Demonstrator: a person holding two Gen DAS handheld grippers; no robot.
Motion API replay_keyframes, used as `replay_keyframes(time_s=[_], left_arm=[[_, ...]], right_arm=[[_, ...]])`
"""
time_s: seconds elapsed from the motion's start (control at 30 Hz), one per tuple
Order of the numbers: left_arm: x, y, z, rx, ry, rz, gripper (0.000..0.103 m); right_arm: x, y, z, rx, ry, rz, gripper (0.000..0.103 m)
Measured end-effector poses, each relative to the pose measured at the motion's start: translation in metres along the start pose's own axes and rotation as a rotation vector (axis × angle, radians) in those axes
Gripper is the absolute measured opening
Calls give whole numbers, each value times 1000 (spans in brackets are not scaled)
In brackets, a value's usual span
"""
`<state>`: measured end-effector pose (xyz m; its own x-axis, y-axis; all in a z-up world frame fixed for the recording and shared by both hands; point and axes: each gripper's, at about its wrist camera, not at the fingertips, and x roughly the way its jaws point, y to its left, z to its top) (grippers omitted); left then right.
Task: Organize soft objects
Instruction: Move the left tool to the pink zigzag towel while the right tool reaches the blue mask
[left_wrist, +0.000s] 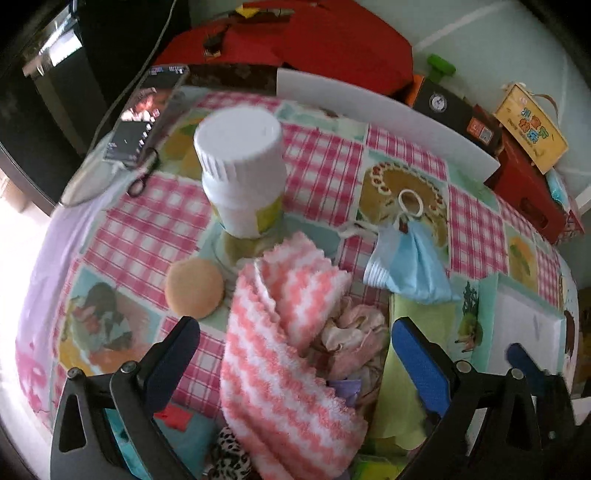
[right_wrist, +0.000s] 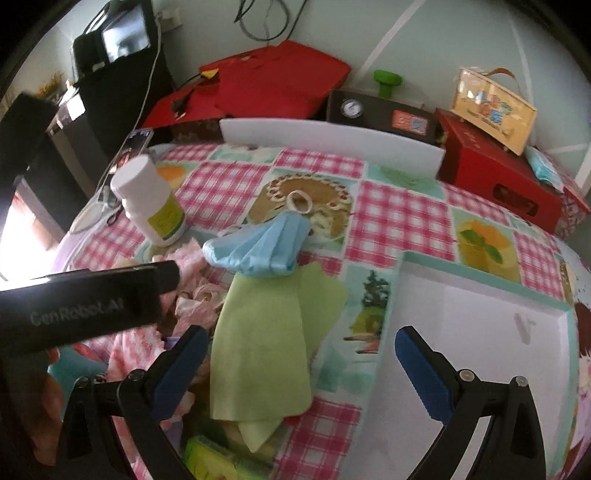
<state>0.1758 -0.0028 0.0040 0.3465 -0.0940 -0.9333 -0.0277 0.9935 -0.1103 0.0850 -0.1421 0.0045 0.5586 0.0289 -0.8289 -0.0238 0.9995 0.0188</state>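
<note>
The left hand-held gripper (left_wrist: 295, 350) stands wide open and empty over the pink-and-white striped towel (left_wrist: 280, 350), which lies rumpled on the bench (left_wrist: 147, 229) beside a crumpled pinkish cloth (left_wrist: 351, 332). The right hand-held gripper (right_wrist: 295, 365) is equally spread, holding nothing, above the green cloth (right_wrist: 258, 350). Both cloths look light, limp and unbreakable; pinching a raised fold or edge would likely serve best. A blue face mask (right_wrist: 258, 247) lies just beyond. A white bottle (left_wrist: 243, 166) stands near the towel and could tip. The checked tablecloth (right_wrist: 399, 218) looks smooth; red boxes (right_wrist: 498, 177) crowd the far edge.
</note>
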Motion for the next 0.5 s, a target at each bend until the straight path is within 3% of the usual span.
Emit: replay_keyframes(time_s=[0.23,0.5], left_arm=[[10,12,0,-54,27,-5,96],[13,21,-2,-90,35,3,96]], right_arm=[[26,11,-9,-21,56,39,94],[39,16,-16,-21,86,97,73]])
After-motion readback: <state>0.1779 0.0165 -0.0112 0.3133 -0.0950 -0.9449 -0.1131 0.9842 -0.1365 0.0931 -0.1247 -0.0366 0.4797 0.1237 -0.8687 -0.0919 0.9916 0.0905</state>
